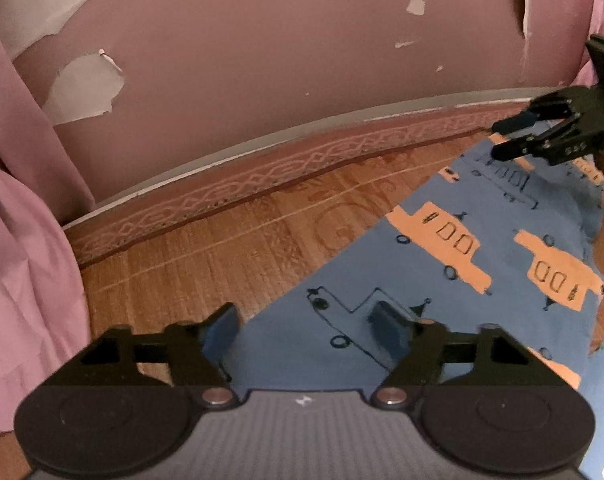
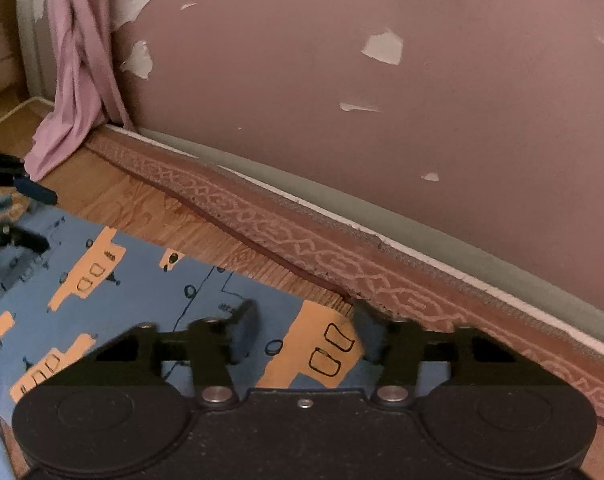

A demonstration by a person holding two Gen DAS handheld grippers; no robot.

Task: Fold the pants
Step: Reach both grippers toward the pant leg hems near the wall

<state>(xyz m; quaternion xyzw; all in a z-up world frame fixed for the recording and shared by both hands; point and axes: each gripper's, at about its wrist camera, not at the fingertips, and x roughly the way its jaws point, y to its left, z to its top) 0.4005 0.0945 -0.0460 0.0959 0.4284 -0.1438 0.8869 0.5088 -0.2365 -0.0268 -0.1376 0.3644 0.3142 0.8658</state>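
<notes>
While jaws gape, pants [image 1: 442, 280] lie flat.

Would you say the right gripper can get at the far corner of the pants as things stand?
Probably yes. The right gripper is open and poised over the corner of the pants, which lies flat on the wooden floor with nothing in between. The left gripper works elsewhere on the cloth.

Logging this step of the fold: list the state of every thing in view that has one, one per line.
left hand-held gripper: open, over the pants' edge, gripping nothing.
right hand-held gripper: open, over a pants corner, gripping nothing.
pants: spread flat on the floor.
curtain: hanging, bunched at the floor.
wall: paint peeling in patches.
</notes>
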